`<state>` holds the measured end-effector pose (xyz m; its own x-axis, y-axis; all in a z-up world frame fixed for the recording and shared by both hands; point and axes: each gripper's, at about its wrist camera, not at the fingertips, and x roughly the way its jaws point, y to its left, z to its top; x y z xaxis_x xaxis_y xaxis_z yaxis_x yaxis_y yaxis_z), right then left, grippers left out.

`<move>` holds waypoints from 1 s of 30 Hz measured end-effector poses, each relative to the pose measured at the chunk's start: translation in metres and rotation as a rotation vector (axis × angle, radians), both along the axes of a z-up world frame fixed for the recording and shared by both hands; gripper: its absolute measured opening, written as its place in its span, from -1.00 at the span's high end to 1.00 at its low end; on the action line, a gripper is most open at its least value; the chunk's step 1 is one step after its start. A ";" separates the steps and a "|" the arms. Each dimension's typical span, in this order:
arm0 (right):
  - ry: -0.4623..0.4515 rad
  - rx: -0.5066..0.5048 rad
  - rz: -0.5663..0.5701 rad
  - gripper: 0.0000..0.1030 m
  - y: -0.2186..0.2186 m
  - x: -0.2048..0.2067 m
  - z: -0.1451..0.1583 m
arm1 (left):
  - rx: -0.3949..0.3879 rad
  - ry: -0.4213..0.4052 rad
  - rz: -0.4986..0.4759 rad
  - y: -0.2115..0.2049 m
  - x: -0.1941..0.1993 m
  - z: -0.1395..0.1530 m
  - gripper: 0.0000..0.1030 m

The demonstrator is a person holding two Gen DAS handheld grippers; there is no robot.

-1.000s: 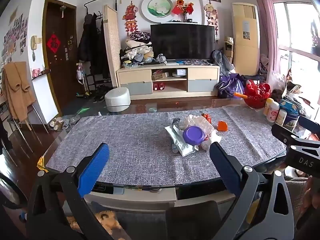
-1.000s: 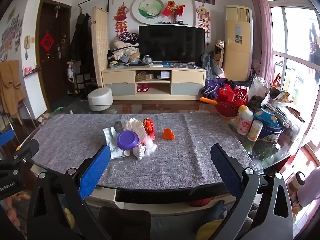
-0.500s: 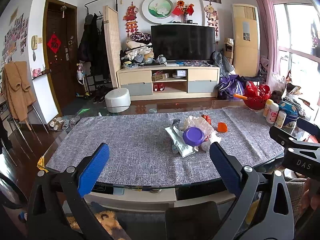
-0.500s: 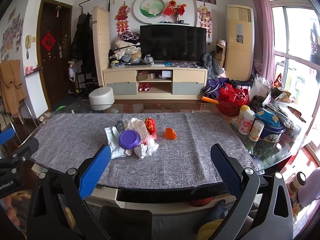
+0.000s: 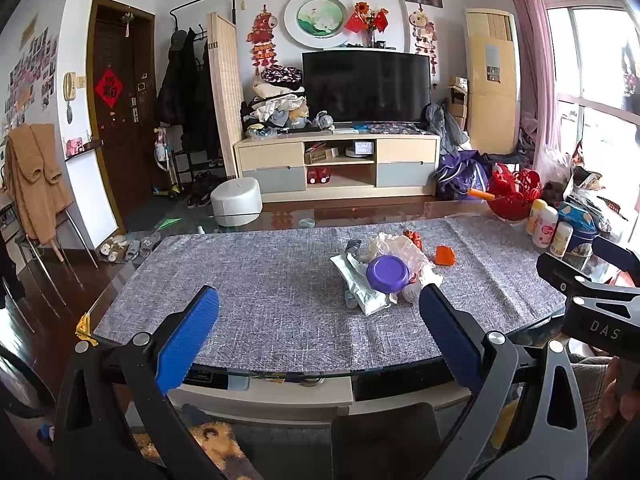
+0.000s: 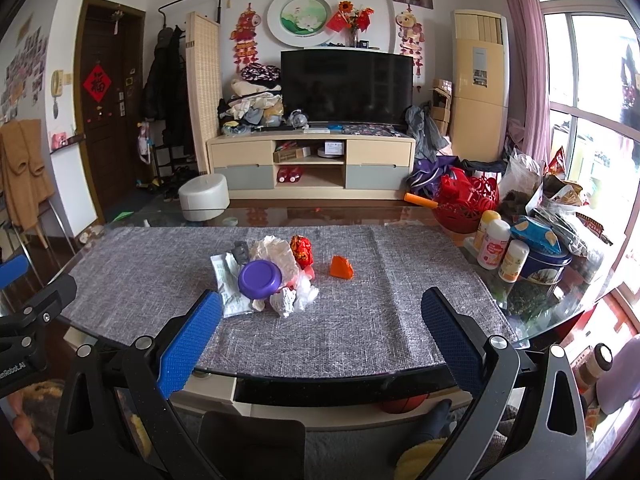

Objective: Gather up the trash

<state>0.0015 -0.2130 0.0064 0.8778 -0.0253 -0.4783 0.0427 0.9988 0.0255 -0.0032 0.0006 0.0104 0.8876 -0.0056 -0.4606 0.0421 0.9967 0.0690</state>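
Broadly, the tabletop [image 6: 360,332] filled the lower half of both wrist views, a glass-edged surface covered by a grey woven cloth [image 5: 260,280], with bottles and tins crowded along its right end. Near the middle of that cloth lay the trash pile [image 6: 272,276]: crumpled white paper [image 6: 276,252], a flat white packet [image 5: 360,280] whose long axis ran roughly away from the person and slightly leftward, a purple lid [image 6: 260,279] resting on top, and a red wrapper [image 6: 301,250] at the far side. A small orange piece [image 6: 341,267] sat apart, just to the right of the pile. Both tools hung short of the tabletop's near edge, neither touching anything. The left claw [image 5: 316,332] stood wide, holding nothing, and from its camera the pile lay ahead and to the right, close in line with its right finger. The right claw [image 6: 320,332] was equally wide and empty, and from its camera the pile lay ahead and to the left, just beyond its left finger, while the orange piece sat nearly straight ahead between the fingers. So the pile lay between the two tools, about as far from one as from the other; judged from these views, the right one seemed better lined up for the orange piece, and either would have to reach forward and inward for the pile. No bin or bag for the trash could be made out.
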 end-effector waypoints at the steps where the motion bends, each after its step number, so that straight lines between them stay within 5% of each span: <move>1: -0.001 -0.001 0.000 -0.94 0.000 -0.001 0.000 | -0.002 0.000 0.001 0.001 0.000 0.001 -0.84; 30: 0.002 0.004 -0.001 -0.94 0.006 0.003 0.003 | -0.009 -0.005 0.006 0.005 0.002 0.001 -0.84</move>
